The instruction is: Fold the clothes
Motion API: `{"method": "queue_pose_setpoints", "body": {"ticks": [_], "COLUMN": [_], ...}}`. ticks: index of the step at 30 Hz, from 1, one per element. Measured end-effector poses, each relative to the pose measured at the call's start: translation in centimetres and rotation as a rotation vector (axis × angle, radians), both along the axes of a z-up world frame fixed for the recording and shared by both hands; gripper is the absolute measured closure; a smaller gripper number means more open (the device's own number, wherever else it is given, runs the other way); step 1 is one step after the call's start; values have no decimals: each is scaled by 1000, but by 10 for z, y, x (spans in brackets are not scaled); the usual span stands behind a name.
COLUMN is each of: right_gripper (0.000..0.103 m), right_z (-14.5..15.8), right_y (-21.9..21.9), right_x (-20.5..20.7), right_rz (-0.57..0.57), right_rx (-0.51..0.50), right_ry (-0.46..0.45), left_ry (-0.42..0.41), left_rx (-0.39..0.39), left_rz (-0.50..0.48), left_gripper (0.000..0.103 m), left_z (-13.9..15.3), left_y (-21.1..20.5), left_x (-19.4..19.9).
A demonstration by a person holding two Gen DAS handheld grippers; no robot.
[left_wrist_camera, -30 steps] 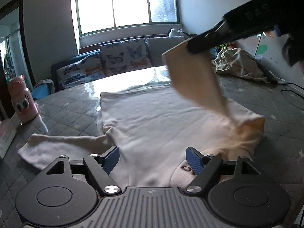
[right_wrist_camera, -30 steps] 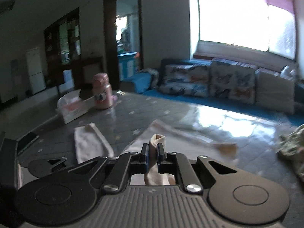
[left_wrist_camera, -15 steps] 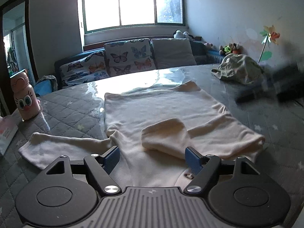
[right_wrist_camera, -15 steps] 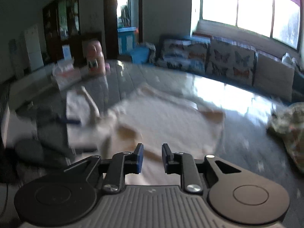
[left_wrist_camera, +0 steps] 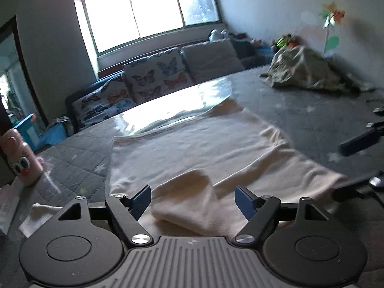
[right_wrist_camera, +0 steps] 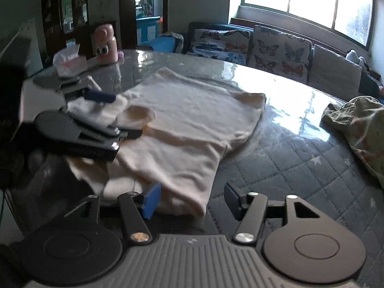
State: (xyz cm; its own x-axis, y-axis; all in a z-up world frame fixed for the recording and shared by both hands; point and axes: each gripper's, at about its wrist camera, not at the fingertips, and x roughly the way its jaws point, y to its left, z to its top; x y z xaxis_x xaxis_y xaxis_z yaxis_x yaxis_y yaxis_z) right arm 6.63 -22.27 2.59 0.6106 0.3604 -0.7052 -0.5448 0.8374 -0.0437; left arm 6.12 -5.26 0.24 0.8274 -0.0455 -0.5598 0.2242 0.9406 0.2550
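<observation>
Shirt: cream top (left_wrist_camera: 204, 148) lies flat on quilted table (left_wrist_camera: 312, 120) — one sleeve (left_wrist_camera: 189, 201) folded across.
Left gripper (left_wrist_camera: 193, 200): spread, empty.
Right gripper (right_wrist_camera: 192, 198): spread, empty — near the shoulder.

Sleeve (left_wrist_camera: 189, 199) folded onto shirt (left_wrist_camera: 201, 144) on table (left_wrist_camera: 312, 117); bottle (left_wrist_camera: 22, 160) prob. left.

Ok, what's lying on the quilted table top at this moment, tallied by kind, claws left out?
Garments: 2, the cream top spread flat and the green crumpled garment
Bottles: 1, the pink bottle
Tissue boxes: 1, the tissue box
Total: 4
</observation>
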Motion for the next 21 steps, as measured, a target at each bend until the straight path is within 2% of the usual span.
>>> {"method": "queue_pose_setpoints", "body": {"ticks": [4, 16, 21], "right_gripper": [40, 35, 35], "right_z": [-8, -9, 4], "right_y": [-2, -14, -11], "right_x": [-1, 0, 2], "right_rz": [-14, -80, -69], "right_rx": [-17, 11, 34], "right_ry": [-12, -4, -31], "left_ry": [-1, -23, -36], "left_rx": [23, -9, -33], "left_rz": [76, 250, 252], "left_gripper": [30, 30, 30], "left_z": [-3, 10, 18], "left_y": [10, 59, 65], "left_x": [0, -28, -38]}}
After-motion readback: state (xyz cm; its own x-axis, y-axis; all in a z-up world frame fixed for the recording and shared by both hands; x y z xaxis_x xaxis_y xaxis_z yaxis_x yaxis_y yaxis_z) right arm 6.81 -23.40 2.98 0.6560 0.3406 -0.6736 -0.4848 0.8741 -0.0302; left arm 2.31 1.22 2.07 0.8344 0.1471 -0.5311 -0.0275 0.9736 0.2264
